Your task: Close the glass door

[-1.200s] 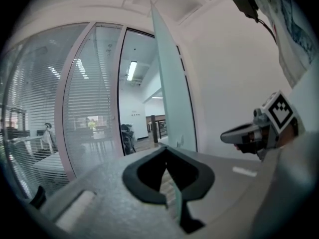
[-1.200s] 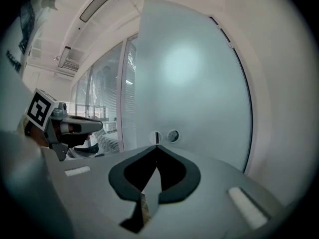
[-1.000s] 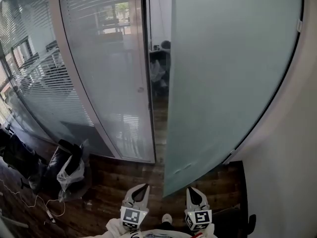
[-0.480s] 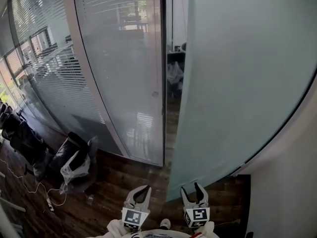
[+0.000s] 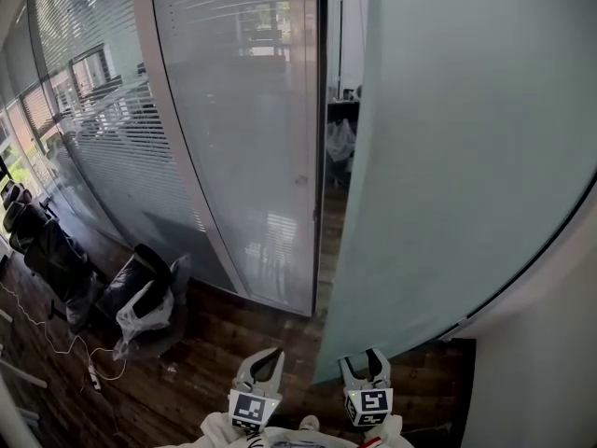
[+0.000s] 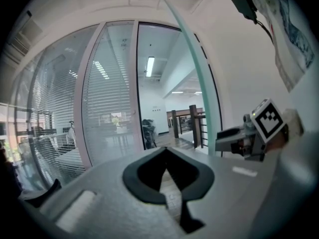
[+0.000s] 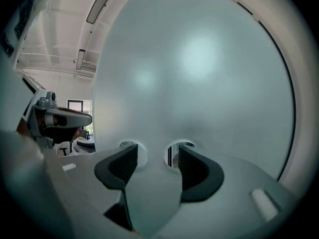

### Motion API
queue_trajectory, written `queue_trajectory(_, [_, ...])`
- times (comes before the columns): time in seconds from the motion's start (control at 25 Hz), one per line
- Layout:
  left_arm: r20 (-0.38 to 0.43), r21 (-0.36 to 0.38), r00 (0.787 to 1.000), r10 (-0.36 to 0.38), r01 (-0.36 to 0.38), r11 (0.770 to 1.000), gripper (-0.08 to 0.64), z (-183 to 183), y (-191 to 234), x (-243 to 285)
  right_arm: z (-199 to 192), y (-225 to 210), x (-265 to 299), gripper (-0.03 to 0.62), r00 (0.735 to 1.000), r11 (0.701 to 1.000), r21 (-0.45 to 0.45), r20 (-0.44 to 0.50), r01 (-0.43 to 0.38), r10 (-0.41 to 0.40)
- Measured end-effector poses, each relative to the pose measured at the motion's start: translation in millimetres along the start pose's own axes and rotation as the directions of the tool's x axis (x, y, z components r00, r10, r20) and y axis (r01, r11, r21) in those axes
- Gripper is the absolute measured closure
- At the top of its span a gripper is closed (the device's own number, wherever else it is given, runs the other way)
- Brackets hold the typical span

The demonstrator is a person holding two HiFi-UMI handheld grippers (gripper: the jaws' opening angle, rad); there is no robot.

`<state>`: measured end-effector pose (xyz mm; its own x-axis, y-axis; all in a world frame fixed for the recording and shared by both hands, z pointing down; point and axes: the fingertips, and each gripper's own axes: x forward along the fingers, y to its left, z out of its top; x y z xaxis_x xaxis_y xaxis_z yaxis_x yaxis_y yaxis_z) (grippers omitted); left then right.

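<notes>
The frosted glass door [image 5: 466, 157] stands ajar and fills the right of the head view. Its free edge [image 5: 347, 213] leaves a narrow gap beside the fixed glass panel [image 5: 242, 157]. My right gripper [image 5: 366, 369] is low in that view, just in front of the door's lower corner. Its jaws have just opened and stand wide, with nothing between them. In the right gripper view the door's face [image 7: 199, 63] fills the picture close ahead of the right gripper [image 7: 157, 164]. My left gripper [image 5: 263, 367] is shut on nothing and points at the gap [image 6: 154, 118].
Black chairs [image 5: 56, 259] and a white plastic bag [image 5: 140, 311] sit on the wooden floor at the left, with cables [image 5: 56, 353] beside them. A glass wall with blinds [image 5: 84, 129] runs along the left. A white wall [image 5: 550, 362] bounds the right.
The right gripper's jaws went from shut to wide open. Both grippers shifted a little towards the door's lower corner, and the door now looms larger.
</notes>
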<state>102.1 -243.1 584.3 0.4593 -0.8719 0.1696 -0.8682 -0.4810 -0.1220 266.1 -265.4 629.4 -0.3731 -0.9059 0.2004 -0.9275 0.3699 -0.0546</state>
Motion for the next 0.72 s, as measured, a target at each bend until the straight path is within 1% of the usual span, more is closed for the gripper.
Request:
queue_trajectory(0.12, [-0.009,-0.005,1.0,0.003,-0.003,1.0,0.557,-0.1,1.3,1.0,-0.6,0.3,2.9,0.341,1.0,1.0,0.007,-0.004,-0.007,0.007])
queue_trajectory(0.24, [-0.013,-0.012,1.0,0.005,-0.005,1.0,0.557,-8.2,1.6,2.3,-1.5,0.3,4.0,0.341,1.0,1.0,0.007,-0.008,-0.013,0.013])
queue_trajectory(0.28, [-0.015,-0.013,1.0,0.007,-0.007,1.0,0.557,-9.2,2.6,3.0,-1.2,0.1,4.7,0.351,1.0,1.0,0.006,-0.008,-0.014,0.014])
queue_trajectory(0.32, [-0.016,-0.013,1.0,0.009,-0.009,1.0,0.557,-9.6,4.1,3.8,-1.0,0.2,5.5,0.38,1.0,1.0,0.004,-0.008,-0.016,0.016])
queue_trajectory(0.4, [-0.011,-0.007,1.0,0.011,-0.011,1.0,0.557,-10.7,7.7,6.5,-1.7,1.2,7.0,0.459,1.0,0.999,-0.012,-0.005,-0.03,0.03])
queue_trajectory(0.48, [-0.004,-0.002,1.0,0.003,-0.003,1.0,0.557,-13.4,10.4,11.9,-2.6,2.3,8.6,0.462,0.999,0.998,-0.028,-0.007,-0.052,0.052])
queue_trajectory(0.56, [-0.007,0.0,1.0,-0.015,0.015,1.0,0.557,-15.6,10.5,18.8,-3.4,4.9,9.5,0.463,0.998,0.998,-0.022,-0.025,-0.065,0.064])
queue_trajectory(0.64, [-0.02,0.002,0.999,-0.048,0.048,0.999,0.557,-13.4,6.5,27.1,-3.5,5.3,10.2,0.463,0.997,0.998,-0.014,-0.043,-0.063,0.062])
queue_trajectory(0.72, [-0.008,0.017,0.997,-0.071,0.071,0.997,0.557,-5.0,4.4,35.7,-2.6,3.3,11.1,0.463,0.998,0.998,-0.013,-0.045,-0.055,0.054])
